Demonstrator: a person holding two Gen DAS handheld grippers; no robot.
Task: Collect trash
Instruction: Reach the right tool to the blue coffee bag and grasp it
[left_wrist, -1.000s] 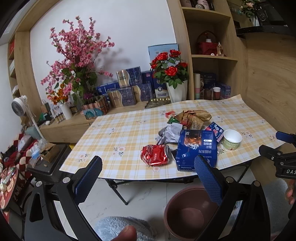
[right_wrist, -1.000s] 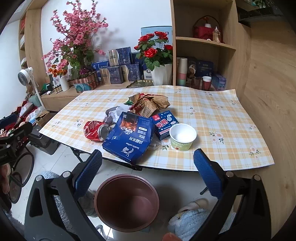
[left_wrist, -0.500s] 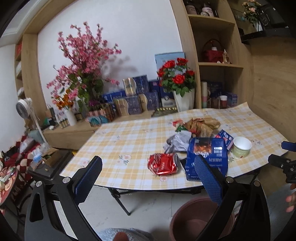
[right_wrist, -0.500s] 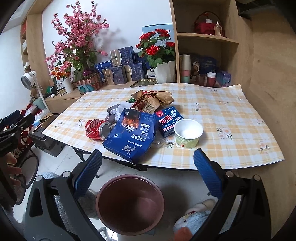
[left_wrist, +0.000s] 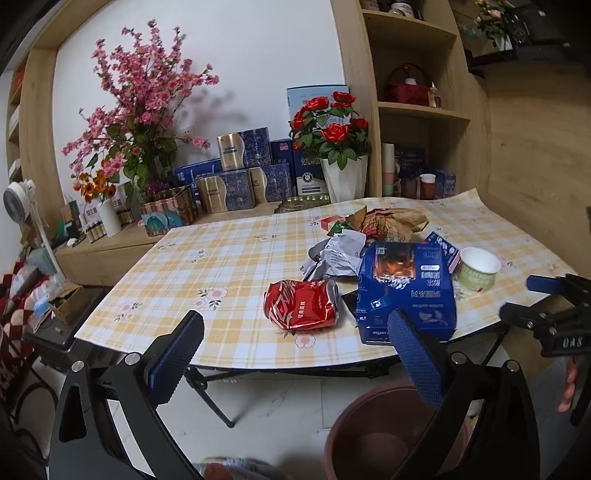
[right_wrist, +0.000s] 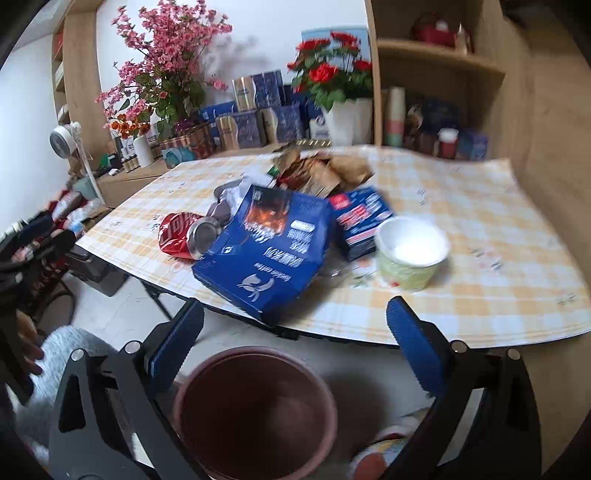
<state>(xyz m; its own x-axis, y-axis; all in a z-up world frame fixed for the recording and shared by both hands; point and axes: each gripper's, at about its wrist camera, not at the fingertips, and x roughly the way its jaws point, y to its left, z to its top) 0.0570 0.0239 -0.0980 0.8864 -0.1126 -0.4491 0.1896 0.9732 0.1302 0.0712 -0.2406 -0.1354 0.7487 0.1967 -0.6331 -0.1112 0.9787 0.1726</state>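
Note:
Trash lies on the checked table (left_wrist: 221, 266): a crushed red can (left_wrist: 301, 302), a large blue coffee box (left_wrist: 404, 288), crumpled white paper (left_wrist: 338, 253), brown wrappers (left_wrist: 391, 221), a small blue box (right_wrist: 362, 221) and a green paper cup (right_wrist: 410, 251). A brown bin (right_wrist: 255, 410) stands on the floor under the near table edge. My left gripper (left_wrist: 295, 350) is open, short of the table edge, in line with the can. My right gripper (right_wrist: 295, 328) is open above the bin, facing the coffee box (right_wrist: 269, 251) and holding nothing.
Behind the table a low shelf carries pink blossoms (left_wrist: 140, 110), a white vase of red roses (left_wrist: 340, 147) and stacked blue gift boxes (left_wrist: 243, 173). A wooden shelving unit (left_wrist: 417, 110) rises at the back right. A dark case (left_wrist: 55, 332) and clutter sit on the floor at left.
Both grippers have come closer to the table's near edge and the trash looks larger. The right wrist view is now blurred by motion. Nothing on the table has shifted.

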